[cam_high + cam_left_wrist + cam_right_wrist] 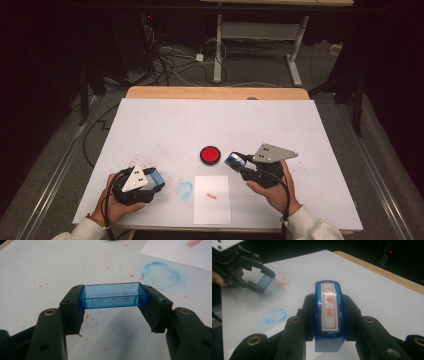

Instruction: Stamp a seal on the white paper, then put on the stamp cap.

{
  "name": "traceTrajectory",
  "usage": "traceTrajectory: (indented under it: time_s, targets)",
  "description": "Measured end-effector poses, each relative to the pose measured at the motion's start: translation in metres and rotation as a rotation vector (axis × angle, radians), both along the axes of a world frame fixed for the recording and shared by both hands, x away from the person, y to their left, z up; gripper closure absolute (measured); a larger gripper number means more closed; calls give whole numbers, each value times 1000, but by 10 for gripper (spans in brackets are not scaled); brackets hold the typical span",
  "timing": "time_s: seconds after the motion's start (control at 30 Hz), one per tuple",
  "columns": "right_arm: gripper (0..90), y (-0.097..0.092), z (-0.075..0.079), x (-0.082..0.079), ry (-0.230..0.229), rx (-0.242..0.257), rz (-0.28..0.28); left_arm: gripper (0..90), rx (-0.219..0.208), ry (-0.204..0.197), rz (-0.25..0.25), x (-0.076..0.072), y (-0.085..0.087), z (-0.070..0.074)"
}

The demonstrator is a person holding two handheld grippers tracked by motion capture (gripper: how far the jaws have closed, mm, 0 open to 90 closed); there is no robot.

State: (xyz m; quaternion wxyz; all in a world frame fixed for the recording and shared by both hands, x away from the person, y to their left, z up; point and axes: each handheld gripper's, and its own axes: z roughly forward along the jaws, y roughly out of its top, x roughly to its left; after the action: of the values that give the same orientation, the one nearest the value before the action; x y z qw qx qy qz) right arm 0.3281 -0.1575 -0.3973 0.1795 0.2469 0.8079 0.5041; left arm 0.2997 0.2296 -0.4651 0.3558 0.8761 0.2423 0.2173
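Observation:
My left gripper rests near the table's front left, shut on a clear blue stamp cap, which is held lengthwise between its pads; the cap also shows as a blue sliver from above. My right gripper hovers right of centre, shut on a blue stamp whose face, white with red characters, is turned up toward the camera. A white sheet of paper lies at the front middle and bears a small red imprint. A round red ink pad sits just left of the stamp.
The white table cover carries red ink specks at the left and a smudged blue ring beside the sheet. A wooden table edge runs along the far side. Beyond it are cables and desk legs on the floor.

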Motion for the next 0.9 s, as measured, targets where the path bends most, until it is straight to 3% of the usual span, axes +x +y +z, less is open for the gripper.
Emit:
traceTrajectory:
  time_s: [0.4,0.57,0.9]
  targets:
    - [697,2,1,3,1,6,0,391,-9,-1,-7,-1,-4,0]
    - [697,3,1,3,2,10,1,391,8,7,-10,-2,-3,-2]
    - [697,7,0,2,3,13,-1,390,4,-15,-16,0,-14,2]
